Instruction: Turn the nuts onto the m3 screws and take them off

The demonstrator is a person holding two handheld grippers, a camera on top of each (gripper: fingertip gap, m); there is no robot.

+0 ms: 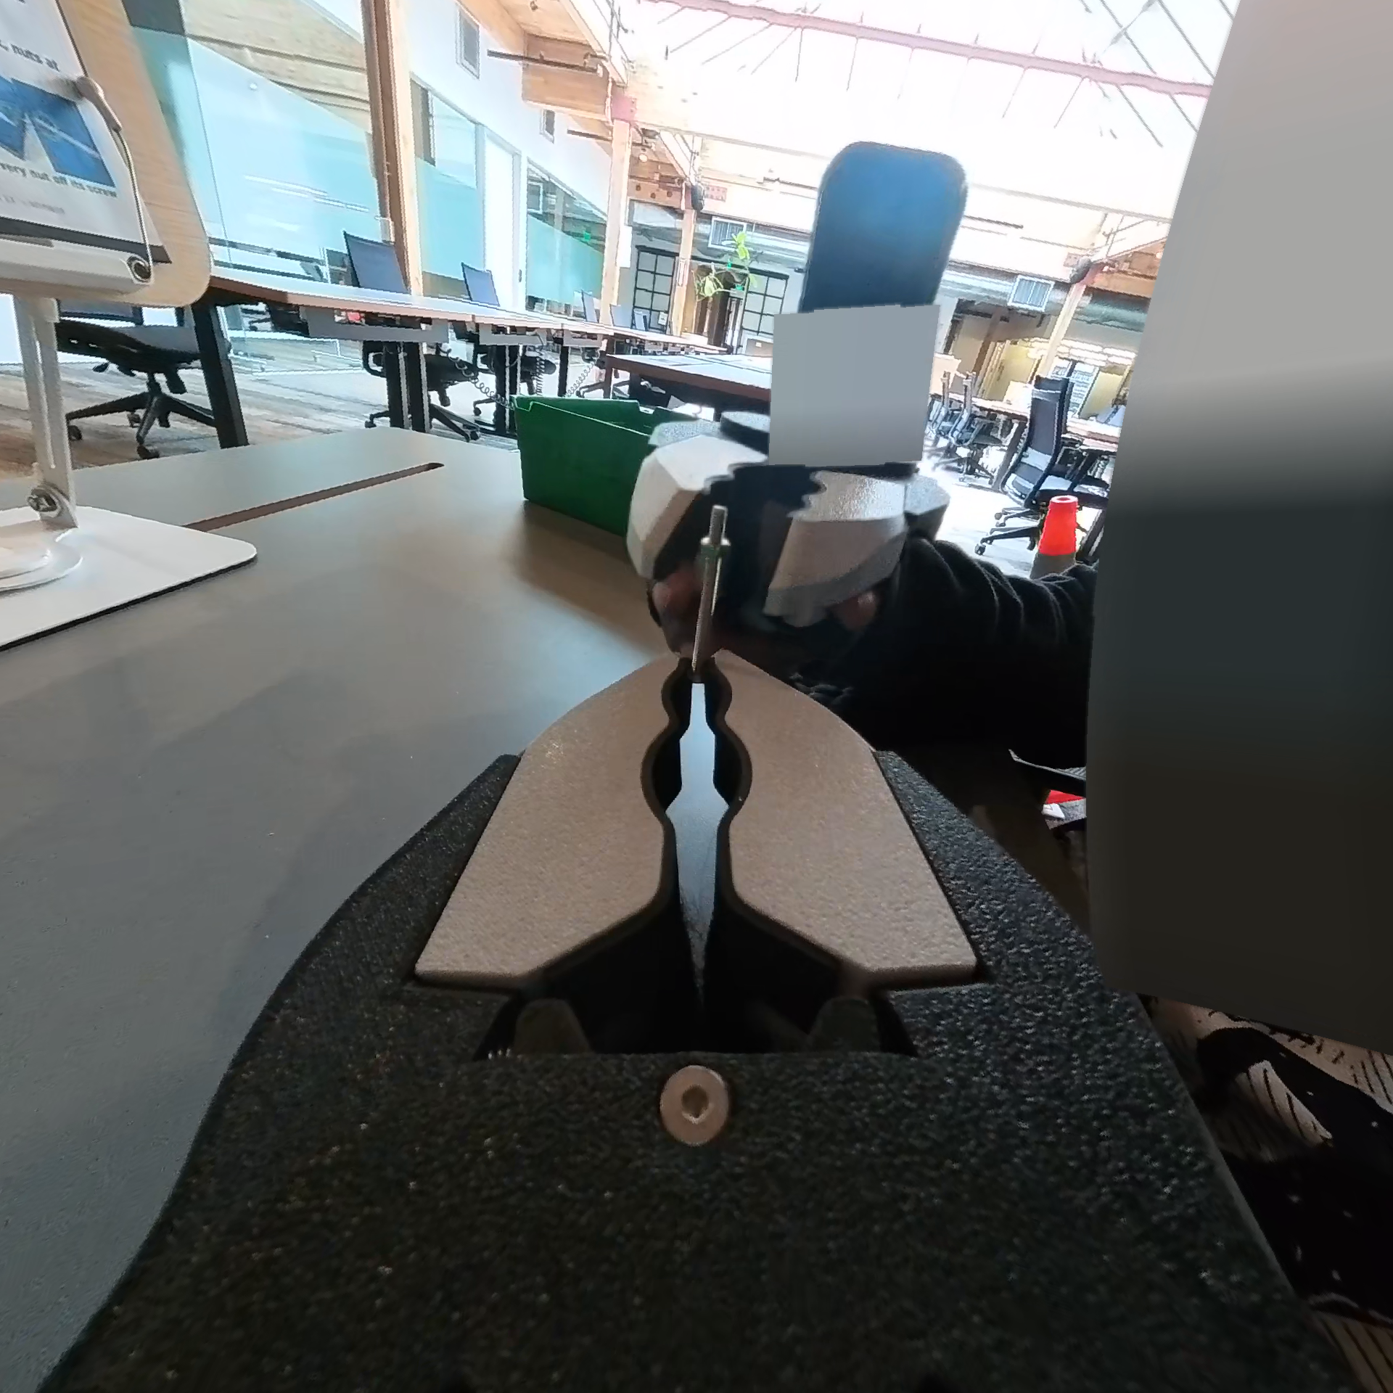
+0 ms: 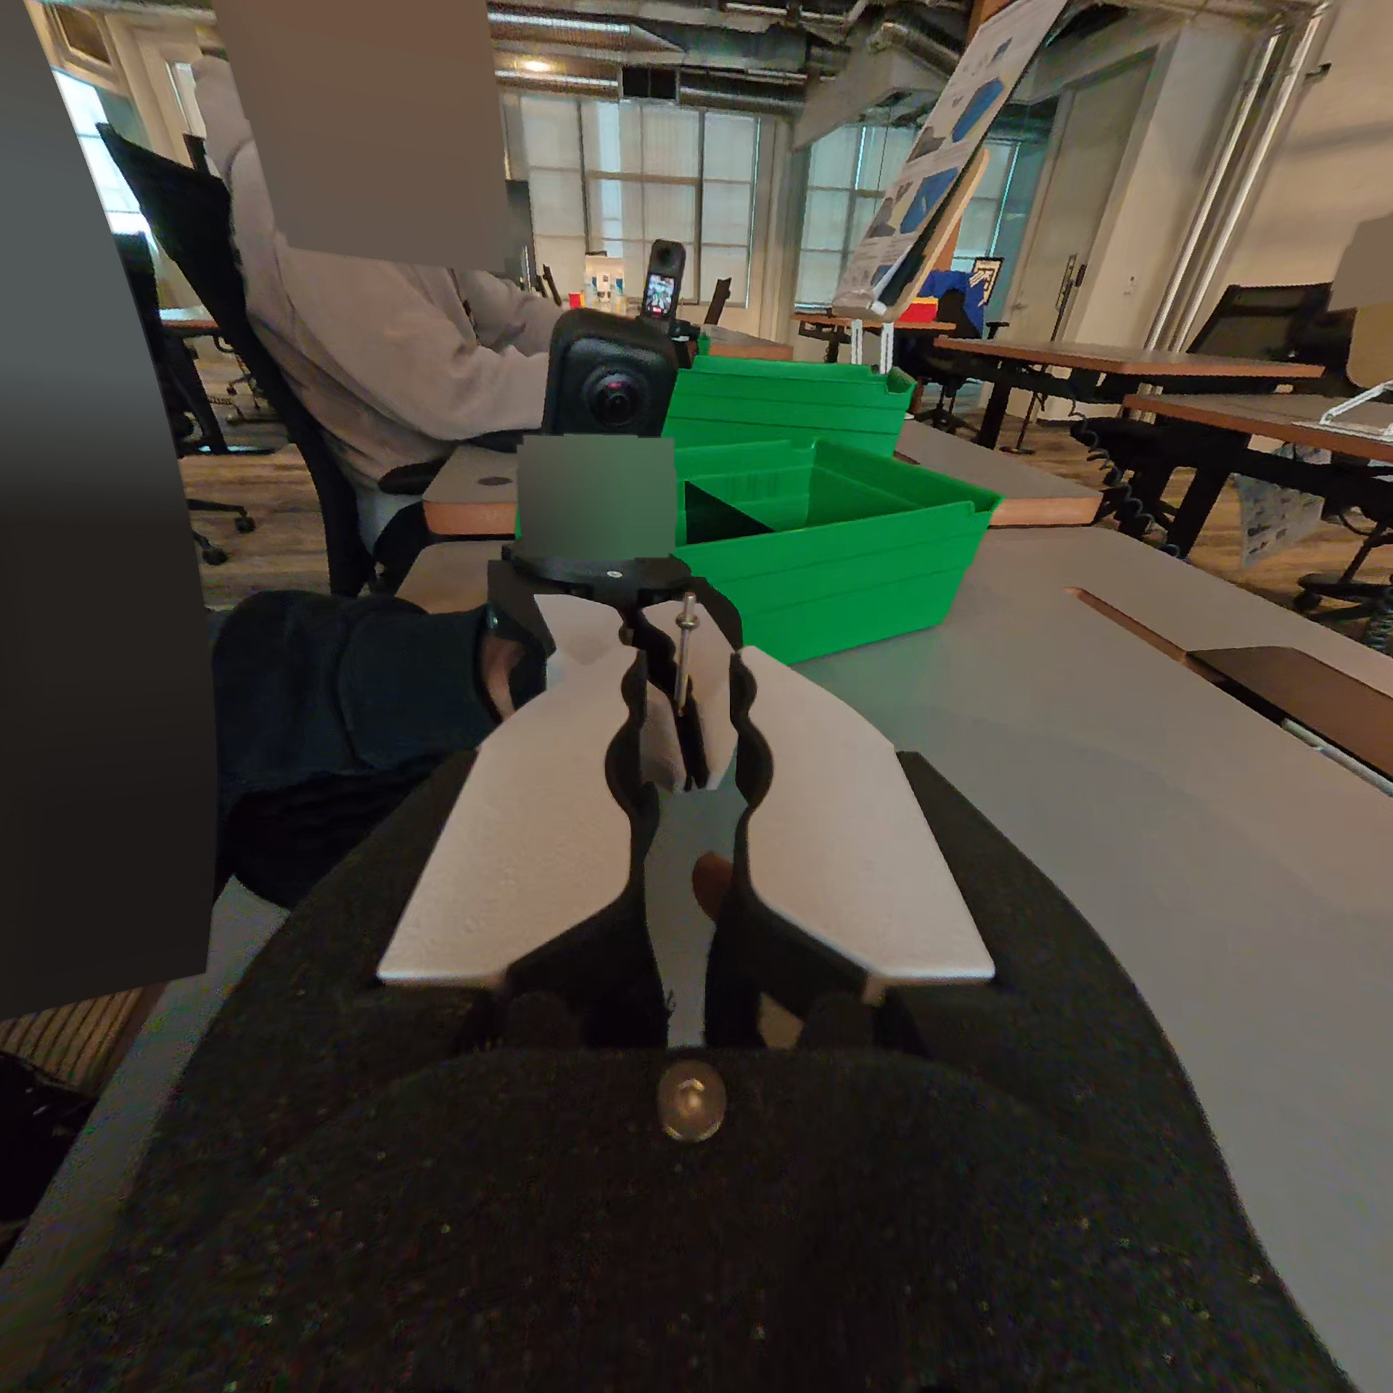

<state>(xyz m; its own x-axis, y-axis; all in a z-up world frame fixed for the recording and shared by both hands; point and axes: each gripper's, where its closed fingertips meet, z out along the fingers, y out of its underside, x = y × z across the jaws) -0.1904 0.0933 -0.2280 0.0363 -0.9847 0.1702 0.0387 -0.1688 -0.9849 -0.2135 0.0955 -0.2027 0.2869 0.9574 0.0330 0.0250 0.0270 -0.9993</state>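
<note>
Holding the m3 screw [image 1: 705, 603] upright by its lower end, the left tool [image 1: 699, 673] has its fingertips clenched on the shank, so the threaded length stands clear above them for access. A nut [image 1: 713, 544] sits high on the screw, just below the top end, with a short stub of thread showing above it. Facing it from the far side, the right tool [image 2: 684, 682] is released: its fingers [image 2: 791, 724] stand apart on either side of the screw and nothing is pressed between them. It appears to be positioned to take hold of the nut and turn it, though whether on or off cannot be told. A green bin [image 2: 829, 558] rests on the grey tabletop [image 2: 1055, 754] just beyond the left tool, likely placed within reach for the parts. Both tools are hand-held, and a dark sleeve [image 1: 980, 648] shows behind the right one. Risk noted: the nut is small, and the wide-set fingers must close squarely on it.
</note>
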